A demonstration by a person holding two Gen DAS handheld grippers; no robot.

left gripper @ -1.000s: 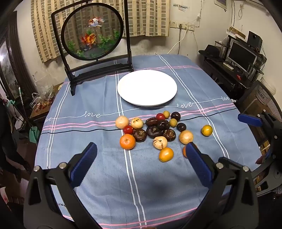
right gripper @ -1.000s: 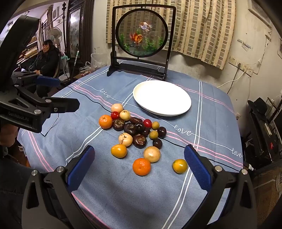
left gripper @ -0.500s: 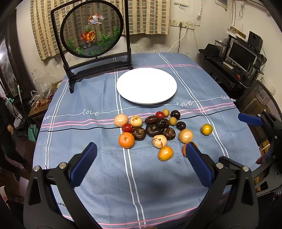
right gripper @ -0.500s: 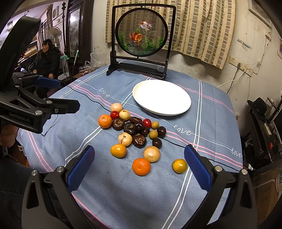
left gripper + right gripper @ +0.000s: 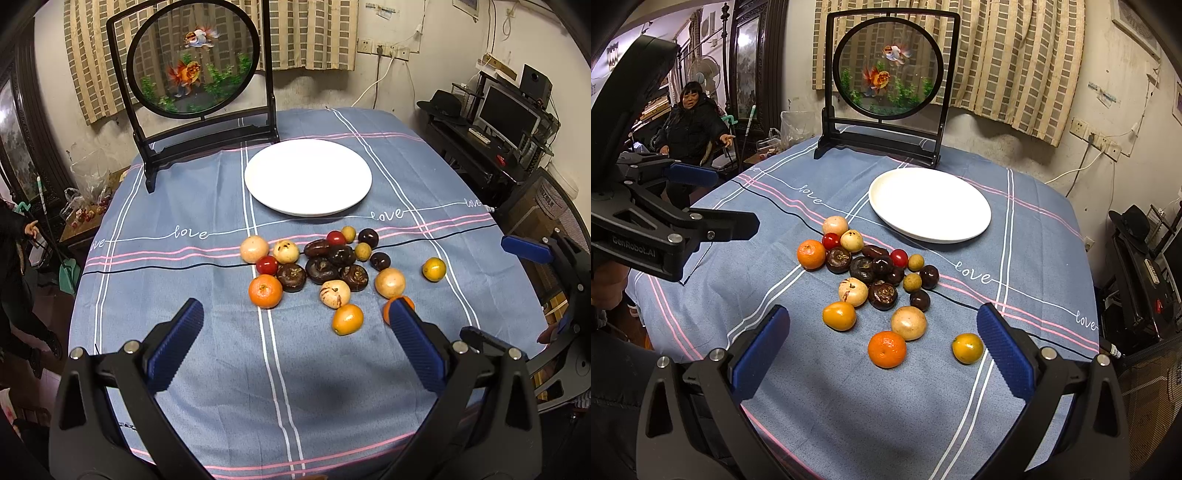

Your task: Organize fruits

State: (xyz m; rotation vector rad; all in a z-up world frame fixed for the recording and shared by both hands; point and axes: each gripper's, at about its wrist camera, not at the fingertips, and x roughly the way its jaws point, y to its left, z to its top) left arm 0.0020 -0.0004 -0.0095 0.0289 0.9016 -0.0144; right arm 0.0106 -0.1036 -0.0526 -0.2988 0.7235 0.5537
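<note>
Left wrist view: the left gripper [image 5: 293, 325] hangs over the near part of the table [image 5: 207, 369], jaws spread wide and holding nothing. The fruits [image 5: 325, 266] lie in a loose cluster on the blue cloth, between the gripper and the white plate [image 5: 308, 177], which has nothing on it. At the cluster's left edge sits a mandarin [image 5: 265, 291], touching a dark fruit [image 5: 291, 277] and a red one [image 5: 267, 264]. A pale speckled fruit [image 5: 335, 293] lies just above an orange-yellow one [image 5: 347, 319]. A second mandarin [image 5: 388, 308] is partly hidden behind the gripper's right finger. A yellow-green citrus [image 5: 434, 269] sits apart to the right. Behind the plate stands a round goldfish screen [image 5: 192, 62] in a black frame. At the right edge the right gripper [image 5: 546, 254] shows in part; from here I cannot tell how its jaws stand.

Right wrist view: the right gripper [image 5: 882, 339] hovers over the near edge, jaws released and wide apart, gripping nothing. Between its fingers lie the mandarin [image 5: 887, 349], a tan fruit [image 5: 908, 323] touching it, and the citrus [image 5: 967, 348] just beside the right finger. The cluster spreads from there toward the plate [image 5: 931, 205]. The left gripper [image 5: 676, 206] reaches in from the left, above the cloth. A woman [image 5: 690, 125] in a dark coat sits beyond the table.
</note>
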